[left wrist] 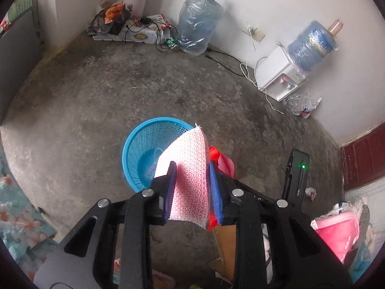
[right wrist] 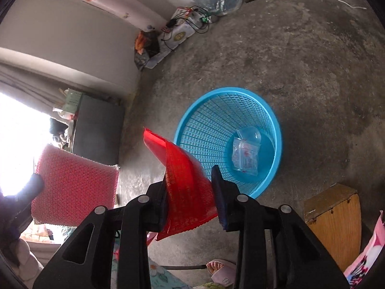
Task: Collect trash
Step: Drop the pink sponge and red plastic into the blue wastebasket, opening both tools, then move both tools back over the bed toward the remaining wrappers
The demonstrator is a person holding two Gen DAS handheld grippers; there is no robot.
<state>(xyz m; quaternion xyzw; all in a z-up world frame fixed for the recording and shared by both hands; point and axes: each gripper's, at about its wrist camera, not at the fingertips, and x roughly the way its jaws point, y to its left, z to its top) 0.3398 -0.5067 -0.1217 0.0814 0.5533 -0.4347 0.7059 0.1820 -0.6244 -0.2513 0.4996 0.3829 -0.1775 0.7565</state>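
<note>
Your left gripper (left wrist: 191, 168) has the pink mesh sheet (left wrist: 187, 168) standing between its blue pads, jaws only partly apart and the pads close on both sides of it; whether they pinch it, can't tell. Your right gripper (right wrist: 190, 180) has the red plastic sheet (right wrist: 185, 178) against its left pad, right pad looks just clear. Blue basket (right wrist: 182, 125) sits on the concrete floor (right wrist: 300, 72) just past both grippers, clear packets (right wrist: 245, 154) lying in its bottom.

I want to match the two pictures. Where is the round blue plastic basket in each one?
Left wrist view: the round blue plastic basket stands on the floor at centre-left, partly behind the pink mesh cloth.
Right wrist view: it is right of centre, beyond the red mesh sheet.
Shared landmark: the plastic-wrapped water jug against the wall shows in both.
</note>
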